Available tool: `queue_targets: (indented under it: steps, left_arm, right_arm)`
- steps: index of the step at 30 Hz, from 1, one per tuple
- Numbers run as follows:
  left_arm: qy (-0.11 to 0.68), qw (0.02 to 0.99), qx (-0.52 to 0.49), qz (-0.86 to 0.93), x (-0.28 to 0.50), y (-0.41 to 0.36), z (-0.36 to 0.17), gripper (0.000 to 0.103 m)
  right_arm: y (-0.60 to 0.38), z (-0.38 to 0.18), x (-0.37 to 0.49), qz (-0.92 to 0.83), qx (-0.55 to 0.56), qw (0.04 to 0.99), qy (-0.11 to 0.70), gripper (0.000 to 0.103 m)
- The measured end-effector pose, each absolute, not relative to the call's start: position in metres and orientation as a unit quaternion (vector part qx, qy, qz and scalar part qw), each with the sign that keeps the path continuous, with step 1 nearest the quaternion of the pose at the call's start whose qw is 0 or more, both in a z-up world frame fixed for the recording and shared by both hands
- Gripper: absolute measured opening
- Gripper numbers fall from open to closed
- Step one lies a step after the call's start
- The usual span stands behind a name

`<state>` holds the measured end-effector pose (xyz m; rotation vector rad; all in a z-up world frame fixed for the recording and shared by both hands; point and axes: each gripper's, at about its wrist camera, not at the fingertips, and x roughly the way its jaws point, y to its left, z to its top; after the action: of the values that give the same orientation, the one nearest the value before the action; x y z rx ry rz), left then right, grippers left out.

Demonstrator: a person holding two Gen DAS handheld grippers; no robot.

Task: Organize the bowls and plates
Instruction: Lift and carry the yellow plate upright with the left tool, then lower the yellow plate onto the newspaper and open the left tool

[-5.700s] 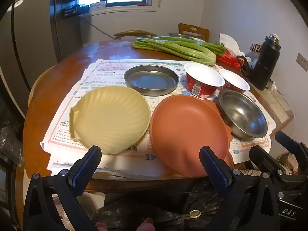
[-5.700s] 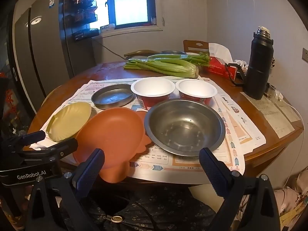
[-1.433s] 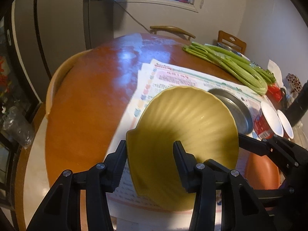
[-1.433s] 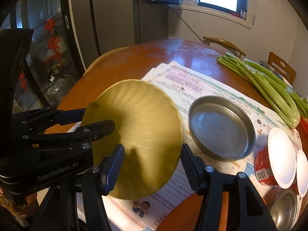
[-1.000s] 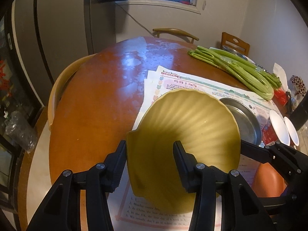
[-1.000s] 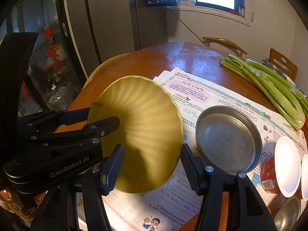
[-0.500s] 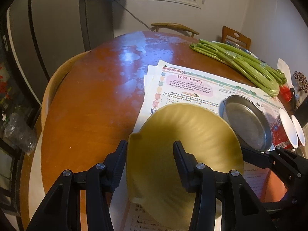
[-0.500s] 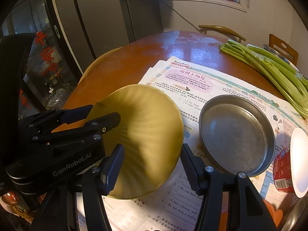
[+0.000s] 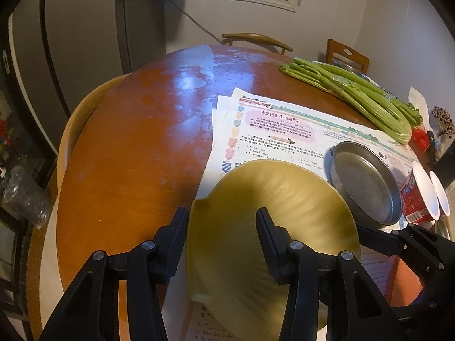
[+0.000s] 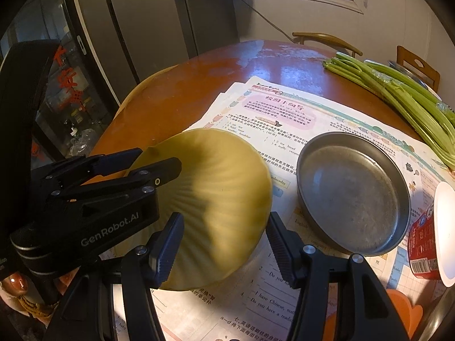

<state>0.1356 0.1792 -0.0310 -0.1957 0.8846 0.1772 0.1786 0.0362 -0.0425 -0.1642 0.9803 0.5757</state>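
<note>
**Mia:** Two claws have the yellow plate (image 9: pixel 284 213)! The left claw (image 9: pixel 221 227) is clenched on its rim at 9 o'clock. The right claw (image 10: pixel 221 233) looks clenched on the rim at 3 o'clock. The plate is up in the air and tipped, above the paper sheets (image 9: pixel 273 125) on the desk (image 9: pixel 136 142).

**Dad:** Good. Where should it go?

**Mia:** I think on the orange plate (image 10: pixel 403 307). I can only see a bit of it, at 5 o'clock from the yellow one. Plates go with plates.

**Dad:** Right. How do you do it well?

**Mia:** Move both claws together, at the same speed. If one pulls more, the plate could twist and slip out.

**Dad:** What else?

**Mia:** Make it flat before it goes down. Stay off the metal pan (image 9: pixel 366 182) at 3 o'clock, which is just beside it, and off the red cups (image 9: pixel 415 196) past the pan.

**Dad:** And letting go?

**Mia:** Only when it sits flat. Then open slowly.
</note>
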Motion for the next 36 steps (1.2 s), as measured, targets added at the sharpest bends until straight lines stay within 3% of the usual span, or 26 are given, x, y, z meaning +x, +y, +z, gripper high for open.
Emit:
queue_targets:
  steps: [36]
  left_arm:
    - [0.376,0.920,-0.086,0.071,0.084,0.132,0.032,0.058]
  right_arm:
    - [-0.012,0.015,0.137,0.258,-0.066,0.883,0.387,0.060]
